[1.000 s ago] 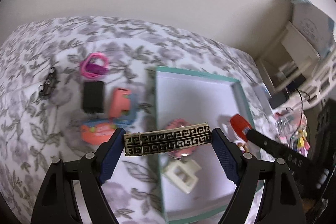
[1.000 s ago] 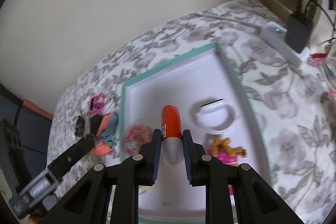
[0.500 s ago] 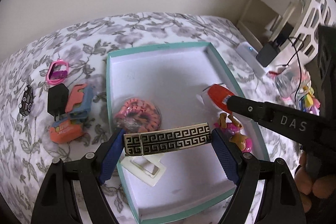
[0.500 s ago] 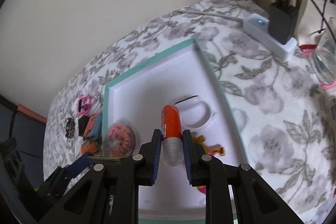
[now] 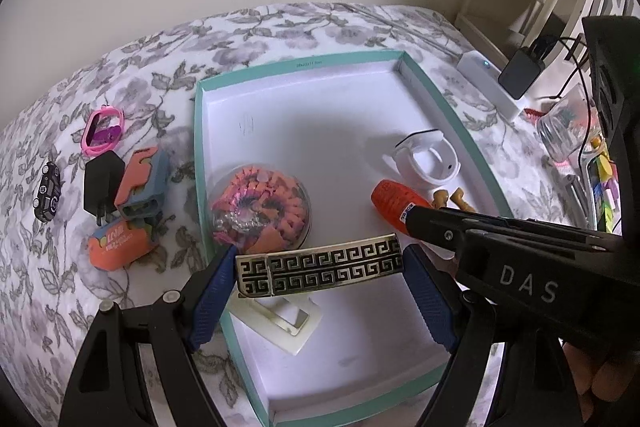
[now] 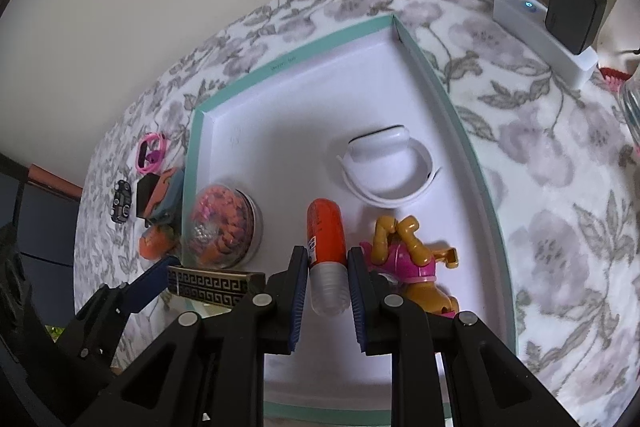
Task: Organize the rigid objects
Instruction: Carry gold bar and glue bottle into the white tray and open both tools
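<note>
A teal-rimmed white tray (image 5: 436,95) (image 6: 444,95) lies on the floral cloth. My left gripper (image 5: 320,269) is shut on a gold and black patterned bar (image 5: 318,269) (image 6: 216,283), held crosswise over the tray's near left part. My right gripper (image 6: 326,279) is shut on an orange tube with a clear cap (image 6: 325,239) (image 5: 394,201), low over the tray's middle. In the tray lie a round box of orange pieces (image 5: 260,211) (image 6: 222,227), a white band (image 5: 430,163) (image 6: 384,167), a toy dog in pink (image 6: 408,255) and a cream clip (image 5: 280,319).
Left of the tray on the cloth lie a pink ring (image 5: 103,129), a black plug (image 5: 100,179), an orange and blue case (image 5: 142,183), an orange packet (image 5: 120,243) and a small black toy car (image 5: 47,191). A white power strip with a black adapter (image 6: 560,23) sits at the right.
Both grippers have moved in closer over the tray, each still holding its object. The tube has come lower toward the tray floor beside the toy dog.
</note>
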Demonstrator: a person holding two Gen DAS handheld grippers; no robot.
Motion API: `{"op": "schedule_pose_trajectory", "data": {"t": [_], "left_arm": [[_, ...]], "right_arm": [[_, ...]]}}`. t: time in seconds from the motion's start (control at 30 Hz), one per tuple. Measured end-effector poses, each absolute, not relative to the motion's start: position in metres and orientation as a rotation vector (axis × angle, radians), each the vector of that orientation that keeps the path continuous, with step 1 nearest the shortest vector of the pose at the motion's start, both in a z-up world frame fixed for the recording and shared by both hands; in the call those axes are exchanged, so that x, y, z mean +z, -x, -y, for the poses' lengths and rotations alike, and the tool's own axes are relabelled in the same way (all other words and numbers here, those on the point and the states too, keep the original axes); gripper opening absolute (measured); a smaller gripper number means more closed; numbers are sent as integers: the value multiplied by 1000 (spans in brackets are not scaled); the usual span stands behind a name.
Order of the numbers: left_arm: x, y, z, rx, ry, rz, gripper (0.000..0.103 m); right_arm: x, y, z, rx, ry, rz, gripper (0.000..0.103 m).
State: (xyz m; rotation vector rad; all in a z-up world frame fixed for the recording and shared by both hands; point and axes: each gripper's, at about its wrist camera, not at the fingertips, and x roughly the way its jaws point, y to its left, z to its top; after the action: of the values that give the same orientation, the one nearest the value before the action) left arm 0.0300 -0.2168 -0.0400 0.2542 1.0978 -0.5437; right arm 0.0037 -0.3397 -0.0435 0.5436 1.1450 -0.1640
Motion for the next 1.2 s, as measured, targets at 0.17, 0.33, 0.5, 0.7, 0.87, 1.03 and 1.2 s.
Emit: {"op": "schedule_pose_trajectory", "data": {"t": [0.17, 0.33, 0.5, 0.7, 0.87, 1.03, 1.2], "left_arm": [[-46, -28, 220, -541, -287, -1104, 84], [-48, -27, 222, -541, -304, -1104, 84], [-49, -26, 223, -539, -327, -1092, 84], [-49, -26, 223, -541, -332, -1089, 84], [-46, -26, 222, -543, -326, -1081, 84], [-40, -28, 219, -538, -316, -1067, 84], [-34, -29, 216, -533, -311, -1047, 84]], "right_arm": [[-46, -4, 337, -160, -532, -1158, 22], [-55, -5, 335, -161, -525, -1198, 22], [-58, -7, 333, -159, -527, -1211, 22], [-57, -6, 333, -171, -516, -1218, 23], [-55, -7, 334, -184, -518, -1219, 23], [-48, -7, 334, -180, -516, -1201, 23], [-30, -7, 330, -172, -493, -1142, 23]]}}
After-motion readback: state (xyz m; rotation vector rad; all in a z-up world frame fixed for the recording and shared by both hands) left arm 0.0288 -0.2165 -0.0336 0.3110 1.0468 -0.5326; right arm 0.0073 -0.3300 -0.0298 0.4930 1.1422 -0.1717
